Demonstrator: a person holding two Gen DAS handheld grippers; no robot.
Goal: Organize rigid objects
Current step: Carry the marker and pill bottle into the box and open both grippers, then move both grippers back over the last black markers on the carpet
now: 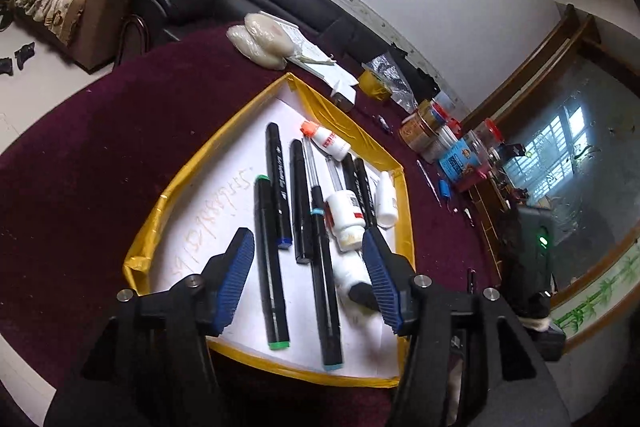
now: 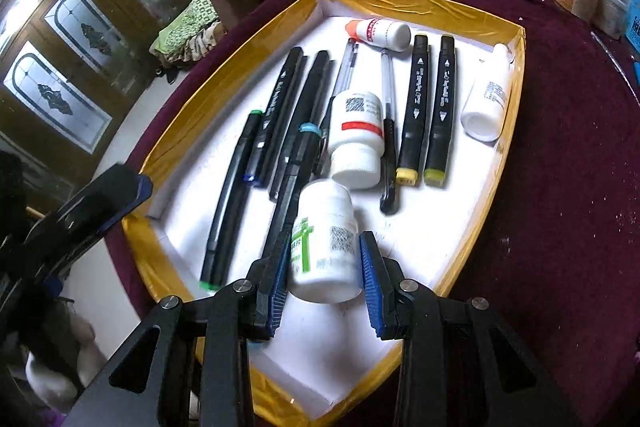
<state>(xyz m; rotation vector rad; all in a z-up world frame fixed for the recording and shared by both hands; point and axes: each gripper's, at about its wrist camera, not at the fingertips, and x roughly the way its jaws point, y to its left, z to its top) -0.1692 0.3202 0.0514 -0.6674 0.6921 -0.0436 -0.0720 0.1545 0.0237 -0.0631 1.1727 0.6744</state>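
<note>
Right tool (image 2: pixel 325 263) pitched steeply down, clamped on white bottle (image 2: pixel 326 247) at tray's (image 2: pixel 472 11) near edge. Left tool (image 1: pixel 310 283) (jaws parted, nothing gripped) tilted over markers (image 1: pixel 269 259).

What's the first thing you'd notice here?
A yellow-edged tray on the dark red table, full of black markers laid side by side. Nearest, the right tool has a white bottle with a green cross between its blue pads.
</note>
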